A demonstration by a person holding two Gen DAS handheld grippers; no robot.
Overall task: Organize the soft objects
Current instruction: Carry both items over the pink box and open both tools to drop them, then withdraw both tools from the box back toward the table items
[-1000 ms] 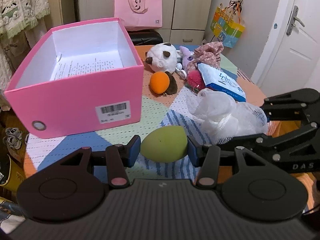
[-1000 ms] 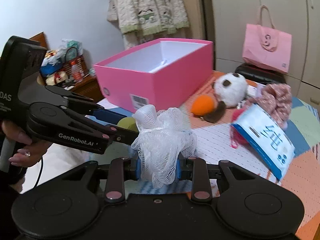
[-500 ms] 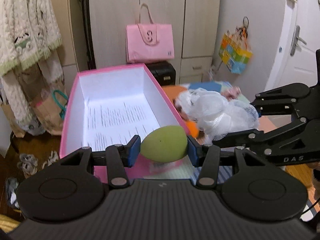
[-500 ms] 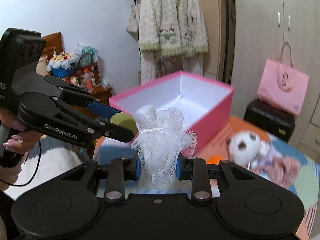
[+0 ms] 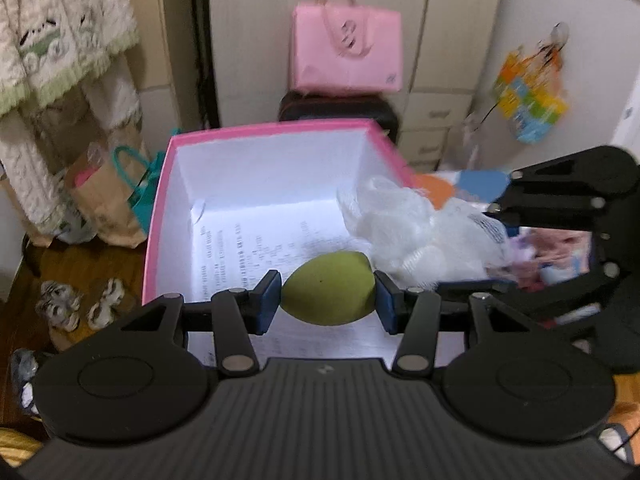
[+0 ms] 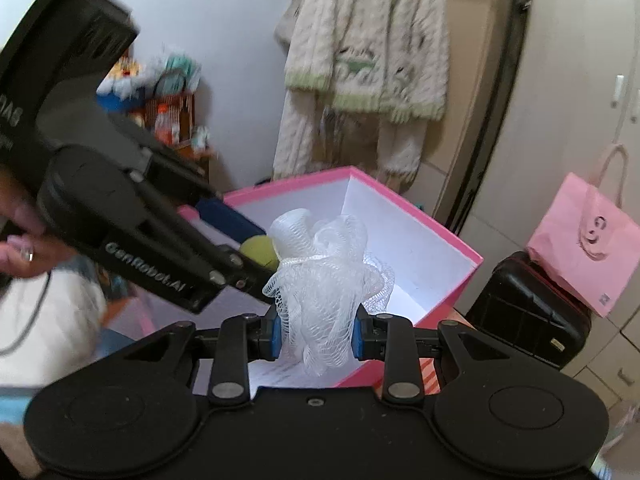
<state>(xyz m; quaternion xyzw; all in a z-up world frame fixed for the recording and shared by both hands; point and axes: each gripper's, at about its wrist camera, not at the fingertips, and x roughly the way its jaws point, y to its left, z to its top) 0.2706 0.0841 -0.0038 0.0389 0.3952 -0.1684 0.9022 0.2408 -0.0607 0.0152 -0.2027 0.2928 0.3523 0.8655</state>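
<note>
Left wrist view shows the left gripper (image 5: 328, 295) squeezing a soft sponge (image 5: 328, 289) endwise between its jaws, box (image 5: 276, 168) beyond, while the right gripper (image 6: 315, 336) pinches a light, squashy loofah (image 6: 324, 276) mid-bunch.

Left gripper (image 5: 328, 298) at frame centre pinches a green sponge (image 5: 329, 289) over the open pink box (image 5: 160, 200). White mesh puff (image 5: 408, 236) at centre right, held by right gripper (image 5: 496, 240). Pink bag (image 5: 347, 50) at the top.
</note>
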